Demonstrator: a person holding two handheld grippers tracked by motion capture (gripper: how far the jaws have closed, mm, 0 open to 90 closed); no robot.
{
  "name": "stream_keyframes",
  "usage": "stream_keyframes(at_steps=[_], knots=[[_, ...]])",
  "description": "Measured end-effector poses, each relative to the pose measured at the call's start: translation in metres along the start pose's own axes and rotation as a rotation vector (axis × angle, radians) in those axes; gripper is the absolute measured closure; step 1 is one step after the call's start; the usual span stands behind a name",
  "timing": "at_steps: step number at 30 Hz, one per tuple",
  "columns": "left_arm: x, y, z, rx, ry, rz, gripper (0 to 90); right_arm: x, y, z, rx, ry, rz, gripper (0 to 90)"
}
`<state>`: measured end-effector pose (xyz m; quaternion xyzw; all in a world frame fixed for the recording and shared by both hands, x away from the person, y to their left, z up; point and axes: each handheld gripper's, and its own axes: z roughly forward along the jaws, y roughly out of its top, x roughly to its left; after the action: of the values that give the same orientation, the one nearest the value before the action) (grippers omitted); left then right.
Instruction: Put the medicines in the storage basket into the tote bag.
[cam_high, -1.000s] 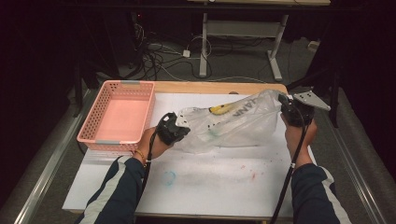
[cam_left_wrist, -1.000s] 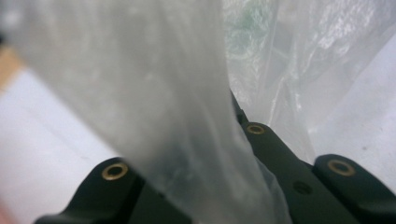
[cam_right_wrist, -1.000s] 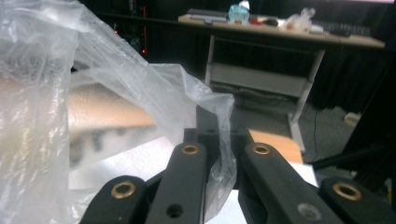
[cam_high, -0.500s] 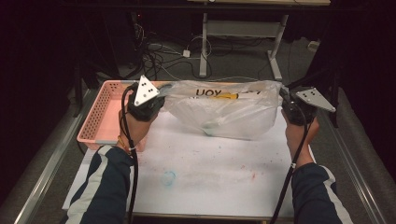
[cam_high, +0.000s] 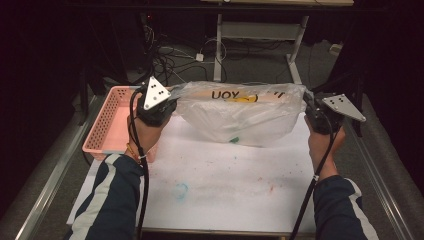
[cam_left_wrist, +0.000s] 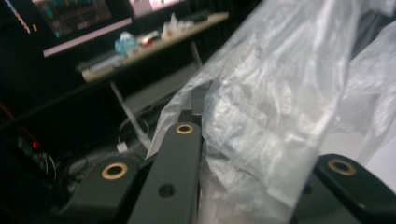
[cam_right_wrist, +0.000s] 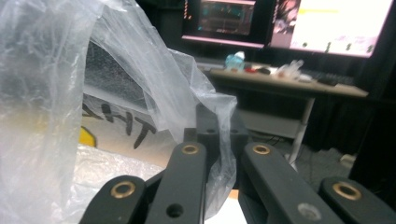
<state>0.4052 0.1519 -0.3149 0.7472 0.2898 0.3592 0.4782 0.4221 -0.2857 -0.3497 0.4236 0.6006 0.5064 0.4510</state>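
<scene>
1. Nearest us, the person's striped sleeves come in low over the white bench (cam_high: 225, 185), its paper cover smudged with blue and red marks, and each hand carries a tool.
2. Left tool (cam_high: 167, 104): jaws clamped tight on the left edge of the clear plastic bag (cam_high: 240, 115). In the left gripper view the film bunches right at the pinch.
3. Right tool (cam_high: 309, 107): jaws closed on the bag's right edge; in the right gripper view a fold of film runs down between them.
4. So the bag hangs stretched between the two tools above the far half of the bench, long axis side to side, black lettering and a yellow patch along its top, something small and green low inside.
5. Each tool has its own end, so neither is nearer. The bag's belly sags to the bench, and I can't tell if it touches.
6. The pink basket (cam_high: 107, 130) sits just left of the left tool, so a move there would run along the bag's length, I'd judge.
7. Beyond: cables and desk legs on the dark floor.
</scene>
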Motion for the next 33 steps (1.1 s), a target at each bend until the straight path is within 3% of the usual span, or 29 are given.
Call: stream_keyframes(at_steps=[4, 6, 8, 11, 13, 16, 21, 25, 27, 30, 33], knots=[[0.000, -0.021, 0.016, 0.087, 0.011, -0.019, 69.4, 0.004, -0.005, 0.007, 0.048, 0.032, -0.010, 90.0], [-0.001, -0.029, 0.021, 0.108, 0.021, -0.021, 67.8, 0.006, -0.007, 0.010, 0.066, 0.039, -0.013, 90.0], [0.001, -0.034, 0.025, 0.128, 0.006, -0.045, 56.5, 0.008, -0.009, 0.013, 0.088, 0.045, -0.019, 90.0], [0.001, -0.038, 0.025, 0.131, 0.030, -0.049, 41.3, 0.010, -0.013, 0.018, 0.116, 0.059, -0.029, 90.0], [0.002, -0.040, 0.025, 0.127, 0.001, -0.064, 33.1, 0.012, -0.014, 0.020, 0.135, 0.063, -0.036, 90.0], [0.003, -0.042, 0.022, 0.115, -0.033, -0.081, 27.6, 0.015, -0.018, 0.023, 0.152, 0.070, -0.035, 89.9], [0.004, -0.041, 0.018, 0.084, 0.003, -0.103, 28.3, 0.018, -0.022, 0.023, 0.173, 0.091, -0.034, 89.6], [0.008, -0.036, 0.022, 0.100, 0.027, -0.140, 30.4, 0.022, -0.021, 0.023, 0.175, 0.109, -0.033, 89.5], [0.011, -0.029, 0.023, 0.082, 0.024, -0.111, 36.4, 0.026, -0.020, 0.023, 0.169, 0.120, -0.038, 89.3], [0.013, -0.017, 0.023, 0.110, -0.079, -0.064, 54.0, 0.032, -0.019, 0.023, 0.171, 0.143, -0.041, 88.8], [0.006, -0.013, 0.025, 0.169, -0.119, 0.005, 64.4, 0.036, -0.019, 0.025, 0.189, 0.156, -0.053, 88.9]])
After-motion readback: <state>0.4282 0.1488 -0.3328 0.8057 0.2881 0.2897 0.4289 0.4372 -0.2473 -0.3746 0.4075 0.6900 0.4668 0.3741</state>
